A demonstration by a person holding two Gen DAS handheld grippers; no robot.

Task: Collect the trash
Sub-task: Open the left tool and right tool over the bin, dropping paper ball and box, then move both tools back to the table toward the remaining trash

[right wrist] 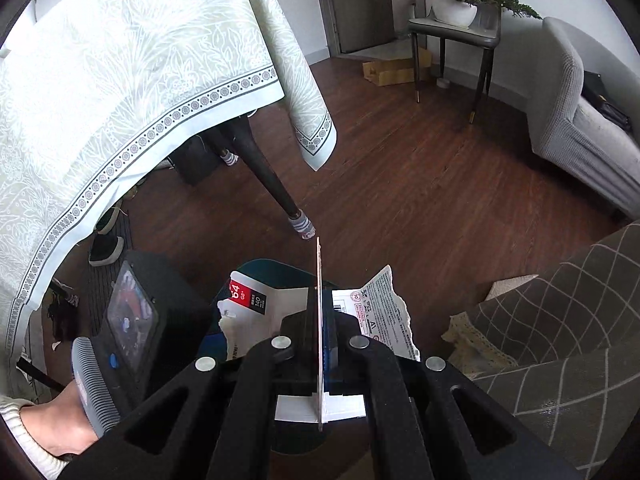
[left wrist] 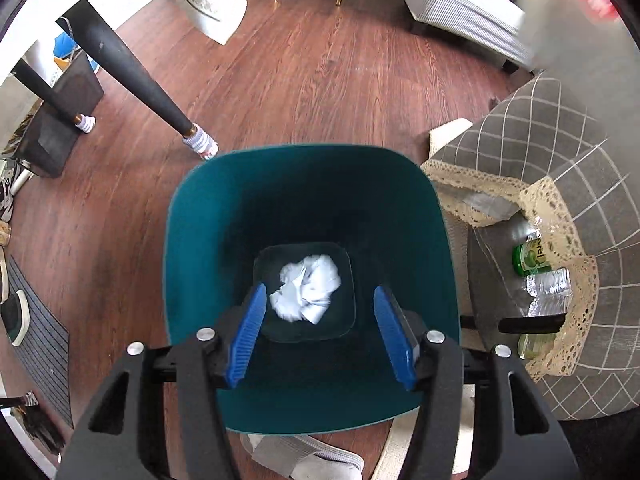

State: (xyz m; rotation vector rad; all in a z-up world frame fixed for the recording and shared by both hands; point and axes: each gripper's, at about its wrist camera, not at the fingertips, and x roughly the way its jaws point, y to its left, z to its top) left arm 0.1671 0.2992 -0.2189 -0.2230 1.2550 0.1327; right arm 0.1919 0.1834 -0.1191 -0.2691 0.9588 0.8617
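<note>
A teal trash bin (left wrist: 200, 240) stands on the wood floor. A crumpled white paper (left wrist: 306, 294) lies at its bottom. My left gripper (left wrist: 320, 328) is open and empty, hovering over the bin's mouth with its blue pads (left wrist: 248, 336) apart. My right gripper (right wrist: 322, 320) is shut on a torn white cardboard package (right wrist: 376, 312) with red and black print, held edge-on above the bin's rim (right wrist: 272, 266). The package also shows blurred at the top right of the left wrist view (left wrist: 576, 4).
A round table with a grey checked cloth (left wrist: 560, 152) stands right of the bin, with bottles (left wrist: 548, 284) beneath. Black table legs (left wrist: 132, 72) with socks and a hanging pale tablecloth (right wrist: 120, 100) stand left. A sofa (right wrist: 580, 120) and a chair (right wrist: 456, 32) stand behind.
</note>
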